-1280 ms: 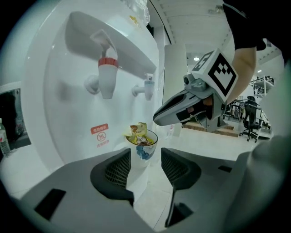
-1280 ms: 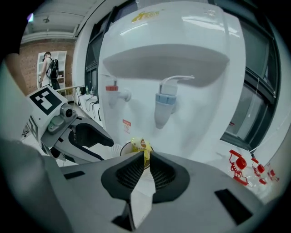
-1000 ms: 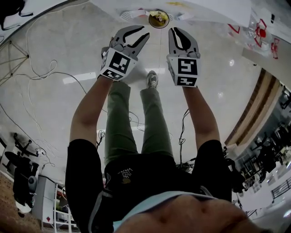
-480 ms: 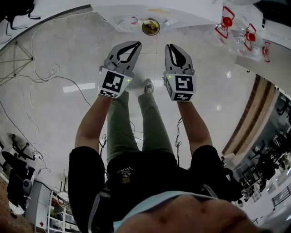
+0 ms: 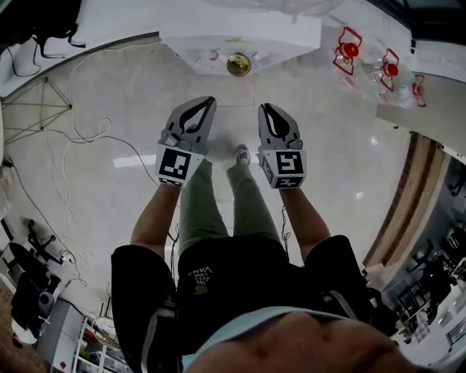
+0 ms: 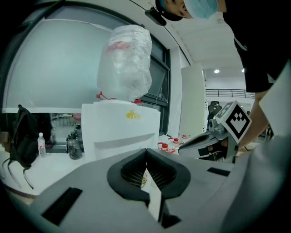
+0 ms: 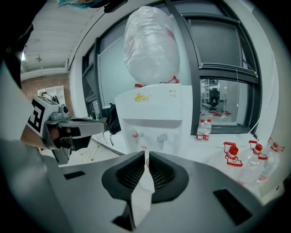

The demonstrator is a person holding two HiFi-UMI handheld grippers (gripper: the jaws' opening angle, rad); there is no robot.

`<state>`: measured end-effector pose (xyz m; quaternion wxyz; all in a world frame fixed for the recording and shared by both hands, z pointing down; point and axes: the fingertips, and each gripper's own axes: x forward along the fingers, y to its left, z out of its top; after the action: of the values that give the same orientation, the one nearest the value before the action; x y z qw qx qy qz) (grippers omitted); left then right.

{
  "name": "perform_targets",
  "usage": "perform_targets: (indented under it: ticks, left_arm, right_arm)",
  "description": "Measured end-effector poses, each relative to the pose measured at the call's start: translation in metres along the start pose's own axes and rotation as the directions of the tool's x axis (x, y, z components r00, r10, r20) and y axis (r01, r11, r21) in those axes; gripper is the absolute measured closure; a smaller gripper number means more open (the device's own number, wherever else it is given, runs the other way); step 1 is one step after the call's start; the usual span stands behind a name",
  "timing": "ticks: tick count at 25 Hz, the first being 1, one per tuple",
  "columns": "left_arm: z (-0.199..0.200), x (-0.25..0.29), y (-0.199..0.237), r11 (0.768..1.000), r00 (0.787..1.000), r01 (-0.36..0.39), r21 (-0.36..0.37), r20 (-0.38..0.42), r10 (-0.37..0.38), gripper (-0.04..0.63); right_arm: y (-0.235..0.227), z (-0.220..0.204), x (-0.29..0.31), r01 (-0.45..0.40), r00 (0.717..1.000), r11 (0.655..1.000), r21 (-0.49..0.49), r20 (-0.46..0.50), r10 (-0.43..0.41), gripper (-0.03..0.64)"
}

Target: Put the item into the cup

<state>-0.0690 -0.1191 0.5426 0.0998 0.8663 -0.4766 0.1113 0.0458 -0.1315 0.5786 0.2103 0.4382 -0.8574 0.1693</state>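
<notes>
Ahead, the cup (image 5: 238, 65) is seen standing on the low ledge of a white water dispenser (image 5: 277, 36), under its taps, with something yellowish inside it; whether that is the item cannot be told. The left gripper (image 5: 210, 100) is held with its jaws pressed together at the tips and nothing between them. The right gripper (image 5: 263, 108) is drawn in to a thin slit, likewise with nothing in it. Both are held side by side, well apart from the cup and pointed toward it.

Between the person's shoe (image 5: 242, 154) and the foot of the dispenser, a stretch of pale glossy floor (image 5: 328, 146) is left open. To the left, the floor is crossed by loose cables (image 5: 80, 138), and a black bag (image 5: 44, 22) is set by the wall. To the right of the dispenser, clear bottles with red caps (image 5: 349, 49) are grouped near its corner.

A large bottle wrapped in clear plastic (image 7: 152, 45) is mounted on top of the dispenser. A small yellow logo (image 6: 132, 115) is printed on the front panel, too small to be read. Black-and-white square markers (image 5: 175, 165) are carried on the cube of each gripper. White print on the black shirt (image 5: 200, 275) cannot be read with certainty.
</notes>
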Motion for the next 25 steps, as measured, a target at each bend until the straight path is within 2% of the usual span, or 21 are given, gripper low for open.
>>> perform_targets:
  ticks: [10,17,25]
  left_arm:
    - [0.078,-0.05,-0.024,0.996,0.996,-0.077,-0.052,0.042,0.079,0.575]
    - [0.131,-0.081,-0.045,0.996,0.995,-0.086,-0.029,0.057,0.087,0.575]
    - [0.179,-0.111,-0.066,0.997,0.994,-0.077,-0.007,0.081,0.077,0.575]
  right_arm:
    - [0.011,0.053,-0.067,-0.043,0.998,0.999,-0.012,0.036,0.043,0.56]
    - [0.012,0.097,-0.119,-0.028,0.997,1.0,0.007,0.079,0.028,0.56]
    - [0.031,0.133,-0.158,-0.042,0.993,0.998,-0.037,0.112,0.046,0.56]
